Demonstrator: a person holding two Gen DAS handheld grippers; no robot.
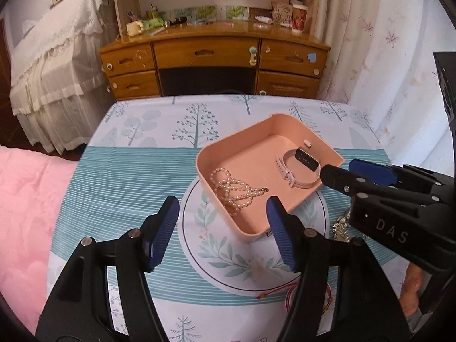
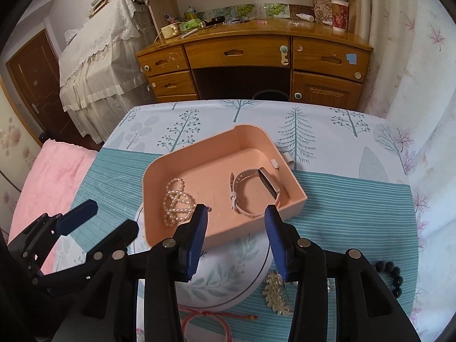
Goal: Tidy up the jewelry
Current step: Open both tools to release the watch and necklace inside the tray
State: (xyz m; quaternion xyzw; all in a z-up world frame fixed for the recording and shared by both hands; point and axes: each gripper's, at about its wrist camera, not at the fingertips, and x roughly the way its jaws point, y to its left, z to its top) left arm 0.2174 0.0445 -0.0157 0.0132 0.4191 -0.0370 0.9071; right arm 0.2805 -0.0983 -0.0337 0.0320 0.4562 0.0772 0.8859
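So my left gripper (image 1: 222, 233) and right gripper (image 2: 235, 242) hang spread and empty, pearls (image 1: 232, 189) and watch (image 1: 299, 171) sit in the tray (image 2: 159, 171), and a brooch (image 2: 275, 296), a red cord (image 2: 205, 325) and what look like dark beads (image 2: 394, 279) wait at six o'clock.

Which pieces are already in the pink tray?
Two: the pearl necklace and the watch lie on the floor of the pink tray; other pieces remain on the cloth.

red cord bracelet (image 2: 205, 326) cut off, black bead bracelet (image 2: 394, 280) half hidden

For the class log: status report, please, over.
Both claws, left and right, open, empty. Pearl necklace and watch in pink tray. Nothing blocking.
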